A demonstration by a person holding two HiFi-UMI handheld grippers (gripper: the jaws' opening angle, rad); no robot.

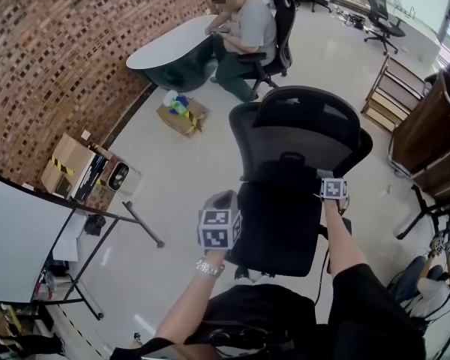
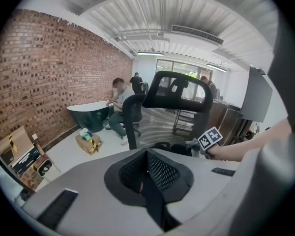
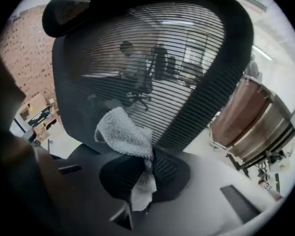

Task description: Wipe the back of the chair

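Note:
A black mesh office chair (image 1: 300, 145) stands in front of me, its seat (image 1: 279, 227) towards me. My right gripper (image 1: 332, 188) is low at the right side of the backrest, shut on a grey-white cloth (image 3: 124, 134). The cloth bunches up against the mesh backrest (image 3: 152, 58) in the right gripper view, just beyond the gripper (image 3: 146, 155). My left gripper (image 1: 219, 227) hovers over the seat's left front, jaws together with nothing between them. In the left gripper view, the gripper (image 2: 147, 155) faces the chair (image 2: 177, 90) from the side, apart from it, and the right gripper's marker cube (image 2: 210, 138) shows.
A person (image 1: 244, 28) sits at an oval white table (image 1: 169, 45) beyond the chair. A cardboard box (image 1: 182, 115) lies on the floor; more boxes (image 1: 69, 163) line the brick wall. A whiteboard on a stand (image 1: 22, 238) is left, wooden shelves (image 1: 394, 92) and brown cabinets (image 1: 435, 130) right.

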